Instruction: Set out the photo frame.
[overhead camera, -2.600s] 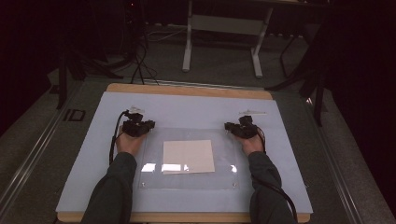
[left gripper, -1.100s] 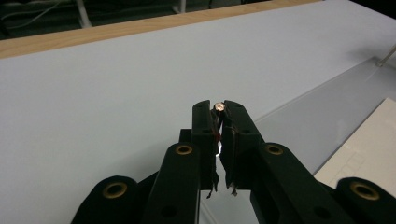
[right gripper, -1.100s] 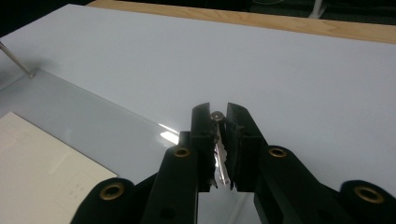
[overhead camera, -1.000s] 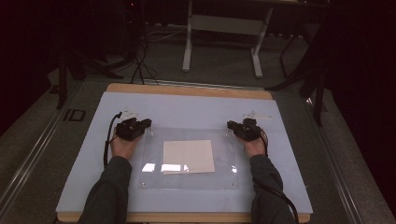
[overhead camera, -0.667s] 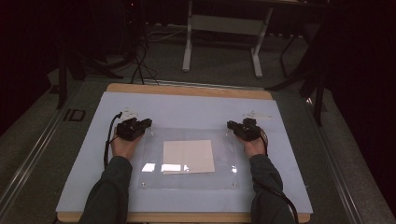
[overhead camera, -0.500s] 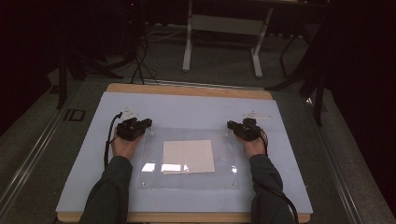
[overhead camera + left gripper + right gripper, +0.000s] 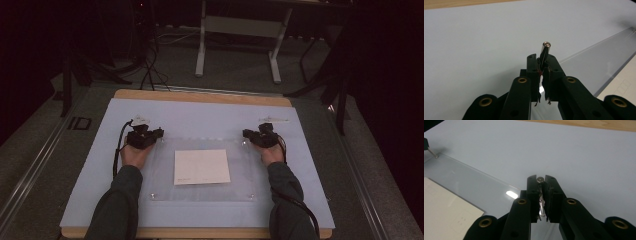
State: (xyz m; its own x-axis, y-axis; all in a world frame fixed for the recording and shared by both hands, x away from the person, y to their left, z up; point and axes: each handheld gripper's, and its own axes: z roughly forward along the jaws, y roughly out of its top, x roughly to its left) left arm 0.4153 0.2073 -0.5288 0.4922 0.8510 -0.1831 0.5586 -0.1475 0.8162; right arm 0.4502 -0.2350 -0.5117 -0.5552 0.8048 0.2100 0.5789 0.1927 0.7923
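Note:
A clear plastic plate (image 7: 165,187) lies on the pale blue mat (image 7: 200,117), with a white sheet of paper (image 7: 201,166) in its middle. My left gripper (image 7: 160,133) sits at the plate's far left corner. In the left gripper view, that gripper (image 7: 541,57) is shut on a thin metal pin (image 7: 545,47) that sticks out past the jaw tips. My right gripper (image 7: 245,133) is at the far right corner. In the right gripper view, it (image 7: 540,179) is shut on a second metal pin (image 7: 540,179), just over the plate's edge (image 7: 486,178).
The mat covers a wooden table (image 7: 200,96) whose edge shows at the back. Small fasteners mark the plate's near corners (image 7: 153,197). A metal stand (image 7: 237,30) and cables lie on the dark floor behind the table.
The left hand and forearm have shifted slightly to the left since the earliest frame. The right hand has kept still, and both grippers stay shut on their pins.

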